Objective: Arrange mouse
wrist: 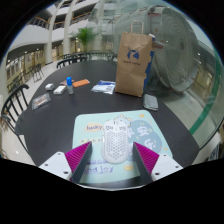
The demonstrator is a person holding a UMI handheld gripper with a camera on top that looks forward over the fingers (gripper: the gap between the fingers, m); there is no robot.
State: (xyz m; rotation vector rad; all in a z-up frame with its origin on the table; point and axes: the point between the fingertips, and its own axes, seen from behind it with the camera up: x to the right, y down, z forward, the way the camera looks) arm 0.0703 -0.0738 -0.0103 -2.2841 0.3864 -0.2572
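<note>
Low in the frame, the white mouse lies on a mouse pad near the table's edge, between the open gripper's fingers.

You have one view only, from the camera riding on the gripper, so no second view shares the scene. It looks forward along the two fingers and slightly downward across a dark round table. You sit low and close: the mouse on its mouse mat lies between the spread fingers, right under the lens. Beyond, your wide angle takes in a brown paper bag at the far rim, chairs and a bright atrium behind.
</note>
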